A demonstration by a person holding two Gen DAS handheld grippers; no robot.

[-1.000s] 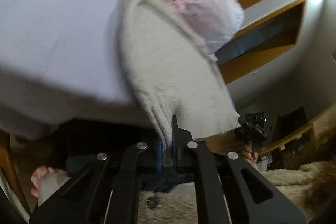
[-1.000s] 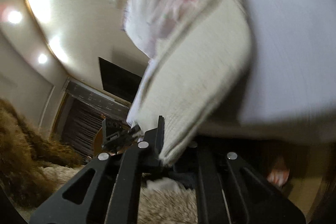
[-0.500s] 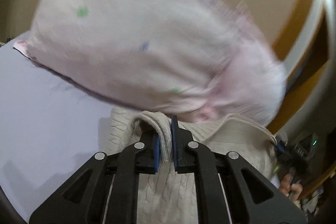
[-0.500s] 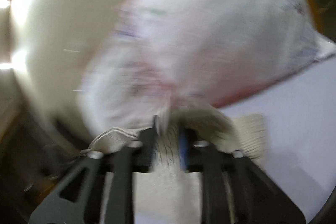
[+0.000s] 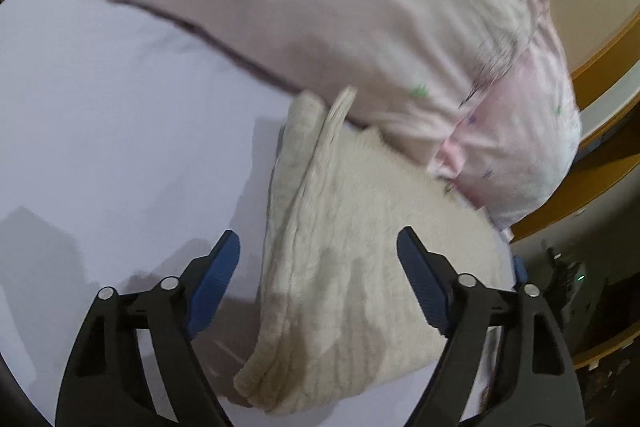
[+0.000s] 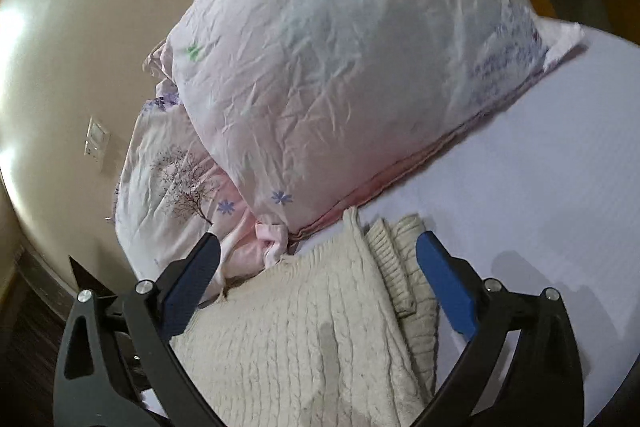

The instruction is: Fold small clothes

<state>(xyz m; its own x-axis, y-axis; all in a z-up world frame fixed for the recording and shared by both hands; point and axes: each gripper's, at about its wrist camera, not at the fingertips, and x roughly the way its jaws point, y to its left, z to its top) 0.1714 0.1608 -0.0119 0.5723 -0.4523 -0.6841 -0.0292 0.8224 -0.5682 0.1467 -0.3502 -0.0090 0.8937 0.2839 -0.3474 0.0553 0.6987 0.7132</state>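
A cream cable-knit sweater (image 5: 352,267) lies folded on the pale lilac bed sheet (image 5: 120,131), its far edge against a pink pillow. It also shows in the right wrist view (image 6: 304,339). My left gripper (image 5: 318,285) is open, its blue-padded fingers spread either side of the sweater and holding nothing. My right gripper (image 6: 318,287) is open too, spread over the sweater's far end and empty.
A big pink floral pillow (image 5: 360,27) lies behind the sweater, also in the right wrist view (image 6: 340,67), with a second pillow (image 6: 176,187) below it. A wooden headboard (image 5: 600,147) and a beige wall (image 6: 80,47) stand beyond. The sheet (image 6: 540,187) stretches to the right.
Both grippers were shut on the sweater's edge, carrying it over to the pillow. Now both have opened and let it go, and the sweater lies folded on the sheet.
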